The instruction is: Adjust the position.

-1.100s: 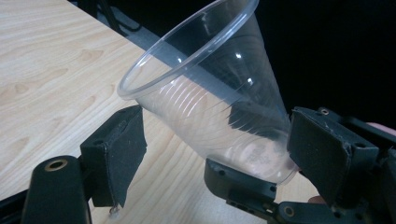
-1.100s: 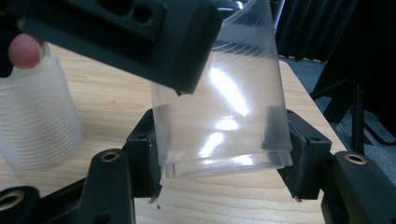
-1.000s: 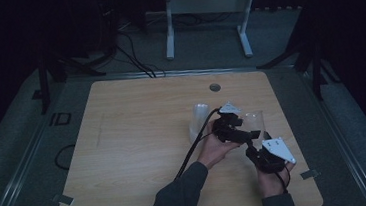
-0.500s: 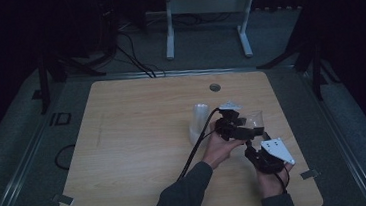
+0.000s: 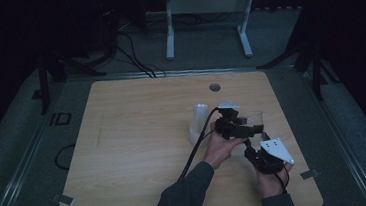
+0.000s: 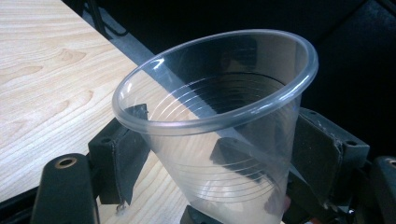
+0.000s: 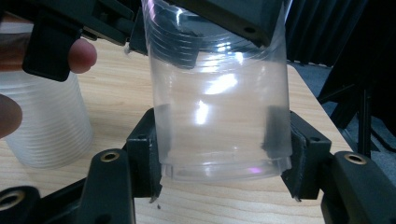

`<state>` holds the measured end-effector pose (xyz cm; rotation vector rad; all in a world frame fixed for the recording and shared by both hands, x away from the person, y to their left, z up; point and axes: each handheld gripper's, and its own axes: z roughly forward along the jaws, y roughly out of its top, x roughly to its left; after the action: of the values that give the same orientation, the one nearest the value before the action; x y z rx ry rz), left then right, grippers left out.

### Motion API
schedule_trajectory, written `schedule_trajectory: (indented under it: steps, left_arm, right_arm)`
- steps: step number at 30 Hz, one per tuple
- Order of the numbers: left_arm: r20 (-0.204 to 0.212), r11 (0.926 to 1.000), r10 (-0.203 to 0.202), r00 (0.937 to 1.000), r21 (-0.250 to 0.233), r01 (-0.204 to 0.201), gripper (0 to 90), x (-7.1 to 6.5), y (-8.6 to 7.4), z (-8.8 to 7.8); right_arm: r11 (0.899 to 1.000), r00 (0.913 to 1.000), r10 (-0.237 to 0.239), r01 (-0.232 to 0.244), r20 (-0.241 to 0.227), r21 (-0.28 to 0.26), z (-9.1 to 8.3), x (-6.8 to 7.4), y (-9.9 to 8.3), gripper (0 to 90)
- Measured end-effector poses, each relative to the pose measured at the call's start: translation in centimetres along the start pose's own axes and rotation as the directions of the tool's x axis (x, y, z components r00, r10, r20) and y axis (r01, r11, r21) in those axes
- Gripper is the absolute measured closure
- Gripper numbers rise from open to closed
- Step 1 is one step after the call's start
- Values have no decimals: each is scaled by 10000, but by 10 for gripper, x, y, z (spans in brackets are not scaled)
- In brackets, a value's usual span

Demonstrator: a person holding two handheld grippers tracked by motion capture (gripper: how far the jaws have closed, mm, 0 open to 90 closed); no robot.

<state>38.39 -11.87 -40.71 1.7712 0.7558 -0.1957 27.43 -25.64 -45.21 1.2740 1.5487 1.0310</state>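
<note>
Both hand-held grippers (image 5: 247, 142) unmoved, left jaws narrower.

Dim lab, black curtains (image 5: 344, 13), metal stand (image 5: 208, 10), floor cables (image 5: 131, 52)

The wide table (image 5: 125, 153) left of the cup stack (image 5: 200, 124) is unobstructed; the stack is crowded by both grippers.

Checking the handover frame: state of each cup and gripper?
clear cup: off the table, tilted, held by both grippers
right gripper: shut on clear cup near its base
left gripper: jaws just closed onto clear cup's wall
frosted cups: stacked upside down on the table, untouched
</note>
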Motion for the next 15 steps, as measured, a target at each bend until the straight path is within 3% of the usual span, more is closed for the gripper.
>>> schedule_trajectory:
  steps: [7, 15]
  left_arm:
    - [14, 10000, 51, 10000, -6, -51, 269, -1, 0, -1]
    - [-115, 9990, 443, 9990, -73, -444, 300, -6, 0, -2]
  right_arm:
    - [10000, 10000, -38, 38, -83, 11, 1, -2, 0, 410]
    - [9999, 9994, 89, -88, -325, 51, 1, -4, 0, 409]
